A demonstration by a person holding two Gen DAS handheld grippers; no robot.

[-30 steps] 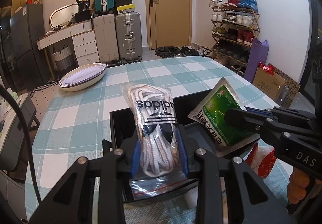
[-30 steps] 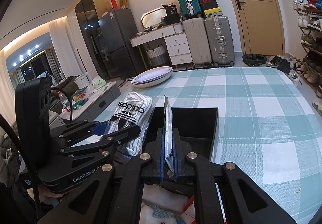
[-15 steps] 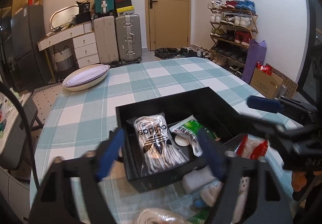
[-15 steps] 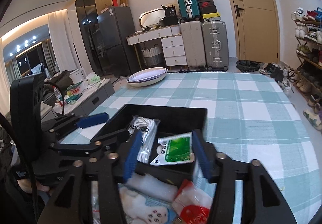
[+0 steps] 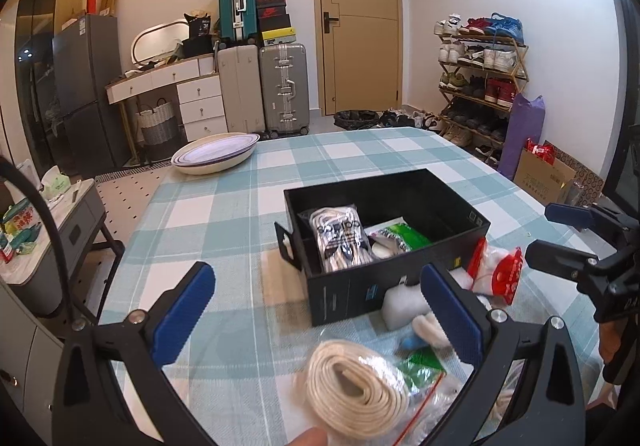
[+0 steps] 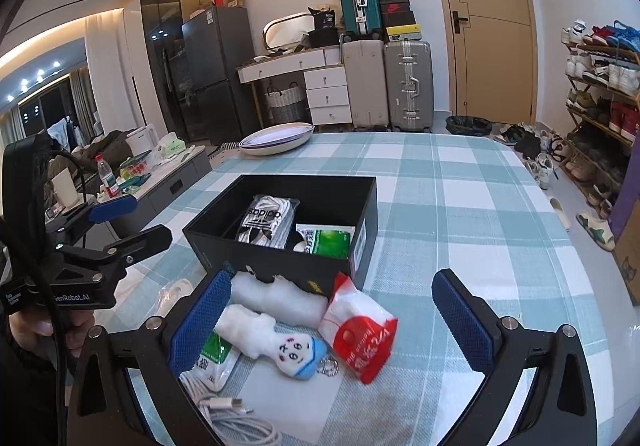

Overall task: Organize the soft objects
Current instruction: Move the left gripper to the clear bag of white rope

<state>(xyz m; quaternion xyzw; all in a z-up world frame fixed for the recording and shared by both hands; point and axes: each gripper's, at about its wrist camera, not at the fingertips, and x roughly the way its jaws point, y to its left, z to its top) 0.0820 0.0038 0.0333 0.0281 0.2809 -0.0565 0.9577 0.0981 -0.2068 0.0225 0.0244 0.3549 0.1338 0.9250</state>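
A black box [image 5: 404,278] [image 6: 360,242] on the checked table holds a bagged white Adidas lace pack [image 5: 340,236] [image 6: 266,219] and a green packet [image 5: 402,234] [image 6: 326,240]. My left gripper [image 5: 316,320] is open and empty, above a coiled cream strap in a clear bag [image 5: 352,392]. My right gripper [image 6: 332,320] is open and empty over a white foam block [image 6: 280,296], a small plush doll [image 6: 272,338] and a red-and-white packet [image 6: 358,328] in front of the box.
A stack of white bowls [image 5: 214,157] [image 6: 276,137] sits at the table's far left edge. A white charging cable [image 6: 236,412] and a green bag [image 6: 212,360] lie near the front edge. Suitcases, a shoe rack and a low side table stand beyond the table.
Both grippers let go of their packs, the lace pack and the green packet, which now lie in the box. Both opened wide and pulled back toward the near pile.
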